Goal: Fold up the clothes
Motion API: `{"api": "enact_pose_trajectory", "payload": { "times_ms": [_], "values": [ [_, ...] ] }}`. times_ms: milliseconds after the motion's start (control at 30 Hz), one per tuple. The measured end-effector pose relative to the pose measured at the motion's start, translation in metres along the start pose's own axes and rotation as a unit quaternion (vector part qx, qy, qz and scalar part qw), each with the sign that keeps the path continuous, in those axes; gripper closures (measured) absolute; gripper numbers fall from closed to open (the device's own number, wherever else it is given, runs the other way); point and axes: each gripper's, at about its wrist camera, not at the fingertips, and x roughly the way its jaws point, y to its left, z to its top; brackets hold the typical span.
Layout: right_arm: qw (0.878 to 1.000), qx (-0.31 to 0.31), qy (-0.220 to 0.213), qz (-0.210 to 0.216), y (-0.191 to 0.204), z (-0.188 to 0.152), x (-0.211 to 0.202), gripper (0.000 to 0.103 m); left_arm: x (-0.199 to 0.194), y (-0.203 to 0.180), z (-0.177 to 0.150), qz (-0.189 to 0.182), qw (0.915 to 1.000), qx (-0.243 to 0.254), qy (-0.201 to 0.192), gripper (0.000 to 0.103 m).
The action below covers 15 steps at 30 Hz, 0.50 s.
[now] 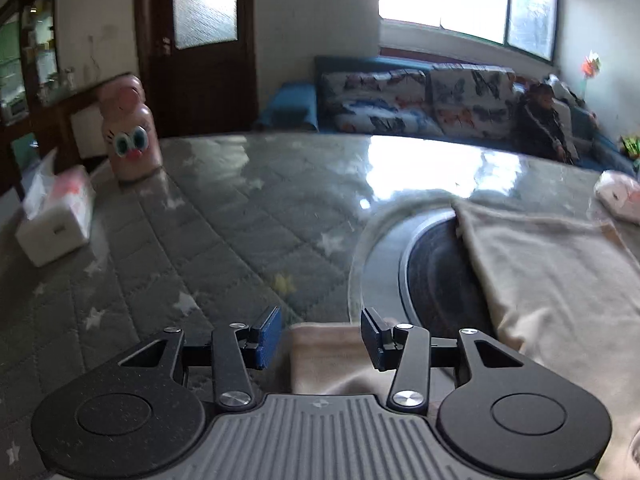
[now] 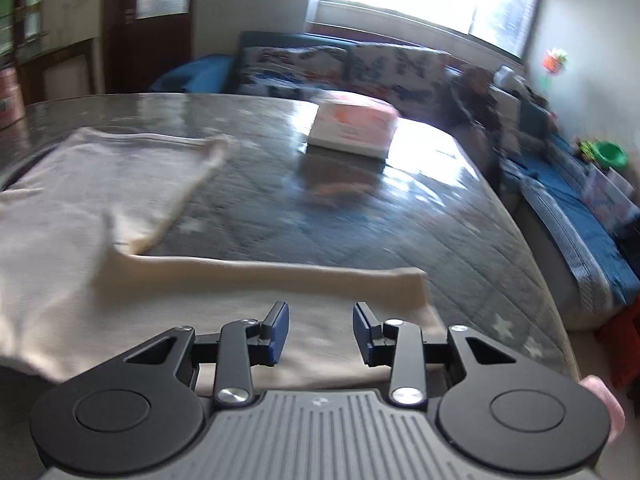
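A cream garment (image 1: 552, 280) lies spread on the glass-topped table with the grey quilted cover. In the left wrist view its body fills the right side and one end of it (image 1: 324, 356) lies under my left gripper (image 1: 321, 336), which is open with nothing between the blue pads. In the right wrist view the garment (image 2: 100, 184) covers the left and near part, and a long sleeve (image 2: 280, 276) stretches to the right. My right gripper (image 2: 321, 332) is open just above the cloth near that sleeve.
A pink cartoon bottle (image 1: 130, 132) and a tissue pack (image 1: 56, 216) stand at the table's left. A pink-white tissue box (image 2: 352, 126) sits at the far middle. A round dark inset (image 1: 436, 272) is partly under the garment. A sofa (image 1: 416, 100) stands beyond the table.
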Motion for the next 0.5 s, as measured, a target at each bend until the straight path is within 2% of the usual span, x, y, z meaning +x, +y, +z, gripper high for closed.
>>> {"api": "enact_pose_trajectory", "payload": {
  "times_ms": [33, 167, 233, 333, 433, 500],
  "values": [
    [1.0, -0.012, -0.004, 0.01, 0.009, 0.004, -0.004, 0.067, 0.001, 0.001, -0.002, -0.003, 1.0, -0.006, 0.0, 0.058],
    [0.996, -0.061, -0.023, 0.067, 0.051, 0.019, -0.021, 0.065, 0.004, 0.005, -0.011, -0.015, 0.9994, -0.03, -0.001, 0.092],
    [0.989, -0.098, -0.029, 0.11, 0.084, 0.027, -0.03, 0.064, 0.0, 0.006, -0.013, -0.007, 0.9993, -0.034, -0.013, 0.093],
    [0.97, -0.16, -0.033, 0.178, 0.14, 0.037, -0.038, 0.064, -0.019, 0.016, -0.014, 0.025, 0.9968, -0.057, -0.05, 0.093],
    [0.949, -0.209, -0.044, 0.23, 0.189, 0.042, -0.043, 0.065, -0.049, 0.035, -0.02, 0.052, 0.9882, -0.105, -0.099, 0.094],
    [0.938, -0.231, -0.046, 0.256, 0.22, 0.045, -0.039, 0.065, -0.063, 0.047, -0.027, 0.057, 0.9824, -0.122, -0.129, 0.093]
  ]
}}
